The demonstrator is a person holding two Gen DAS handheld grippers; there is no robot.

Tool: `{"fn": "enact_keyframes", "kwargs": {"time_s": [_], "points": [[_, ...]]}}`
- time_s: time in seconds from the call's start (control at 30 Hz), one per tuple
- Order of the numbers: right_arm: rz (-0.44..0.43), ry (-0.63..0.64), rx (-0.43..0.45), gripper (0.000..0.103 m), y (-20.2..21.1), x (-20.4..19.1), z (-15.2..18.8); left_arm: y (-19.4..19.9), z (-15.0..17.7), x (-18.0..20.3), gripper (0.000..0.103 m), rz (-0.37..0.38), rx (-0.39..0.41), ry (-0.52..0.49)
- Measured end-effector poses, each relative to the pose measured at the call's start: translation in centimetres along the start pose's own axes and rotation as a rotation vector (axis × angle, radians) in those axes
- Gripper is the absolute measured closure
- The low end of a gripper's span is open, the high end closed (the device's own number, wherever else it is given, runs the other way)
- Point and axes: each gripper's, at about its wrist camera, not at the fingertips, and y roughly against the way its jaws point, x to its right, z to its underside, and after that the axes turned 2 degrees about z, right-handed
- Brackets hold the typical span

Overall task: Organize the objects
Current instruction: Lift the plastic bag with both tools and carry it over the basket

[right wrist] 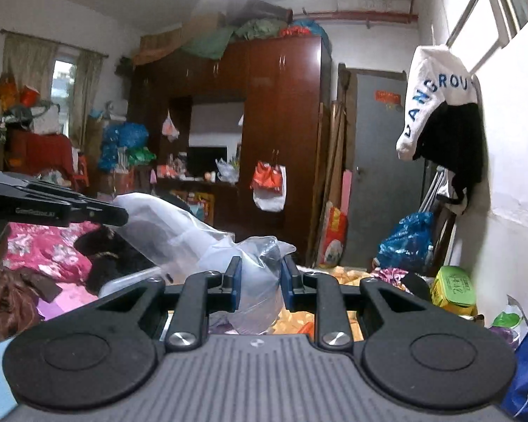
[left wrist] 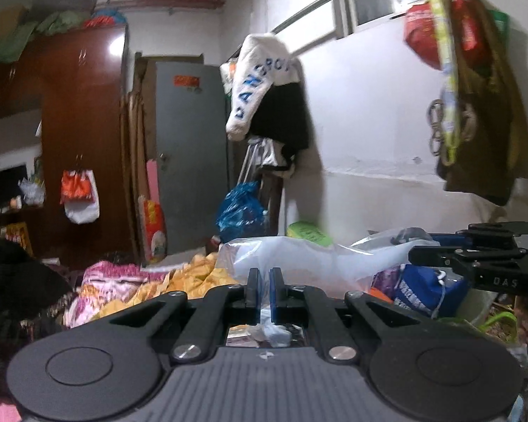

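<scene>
A clear plastic bag is held up between both grippers above a cluttered bed. My left gripper is nearly shut and pinches the bag's edge between its blue pads. My right gripper has its jaws partly closed on a bunched part of the same bag. In the right wrist view the left gripper shows at the left, holding the bag's other end. In the left wrist view the right gripper shows at the right edge. Small items lie inside the bag, unclear.
A bed with pink floral bedding and yellow cloth lies below. A blue bag and a green tin sit by the white wall. A dark wardrobe, a grey door, hanging clothes stand beyond.
</scene>
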Motion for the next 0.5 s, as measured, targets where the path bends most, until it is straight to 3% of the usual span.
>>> {"fn": "enact_keyframes", "kwargs": {"time_s": [0.23, 0.5], "points": [[0.013, 0.014, -0.060, 0.078, -2.7, -0.3, 2.1, -3.0, 2.3, -1.9, 0.096, -0.017, -0.043, 0.048], [-0.011, 0.011, -0.108, 0.077, -3.4, 0.2, 3.1, -3.9, 3.7, -3.1, 0.096, -0.032, -0.073, 0.071]]}}
